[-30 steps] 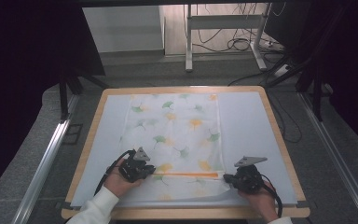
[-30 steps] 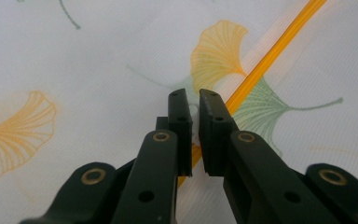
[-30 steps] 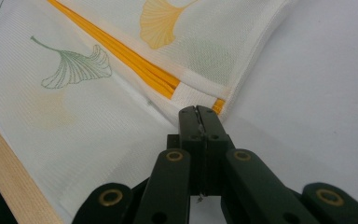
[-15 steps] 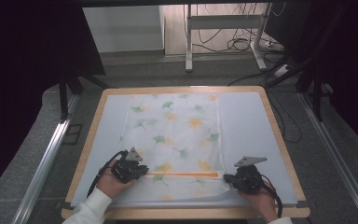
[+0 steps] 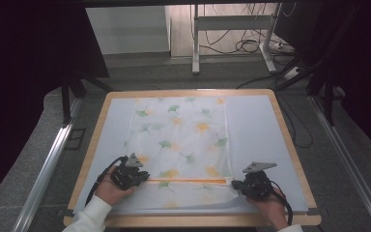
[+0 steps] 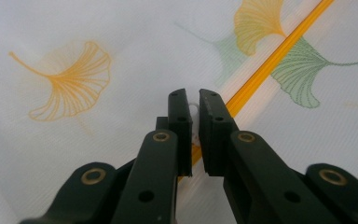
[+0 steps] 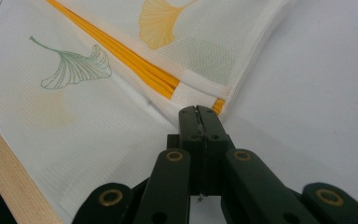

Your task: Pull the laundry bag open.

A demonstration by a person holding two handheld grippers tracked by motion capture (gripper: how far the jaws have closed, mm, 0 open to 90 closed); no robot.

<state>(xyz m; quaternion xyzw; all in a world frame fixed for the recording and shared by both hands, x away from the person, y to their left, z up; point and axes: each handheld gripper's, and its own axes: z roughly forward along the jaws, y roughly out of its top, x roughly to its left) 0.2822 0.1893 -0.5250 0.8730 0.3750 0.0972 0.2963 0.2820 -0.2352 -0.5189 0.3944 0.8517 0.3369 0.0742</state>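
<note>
A white mesh bag point(image 5: 181, 135) printed with green and orange ginkgo leaves lies flat on the table mat. An orange zipper point(image 5: 188, 181) runs across its near end. My left gripper point(image 5: 145, 178) sits at the zipper's left end. In the left gripper view its jaws point(image 6: 193, 100) are shut on a small white zipper pull, beside the orange zipper point(image 6: 270, 60). My right gripper point(image 5: 235, 186) is at the zipper's right end. Its jaws point(image 7: 199, 112) are pressed together on the bag's edge, just below the orange zipper's end point(image 7: 168, 86).
The bag rests on a pale blue mat point(image 5: 256, 130) inside a wooden table rim point(image 5: 290, 145). Bare mat lies left and right of the bag. Metal rails point(image 5: 43, 169) flank the table, and cables point(image 5: 251, 46) lie on the floor beyond it.
My left gripper has slid a little to the left along the orange zipper. The right gripper has stayed where it was.
</note>
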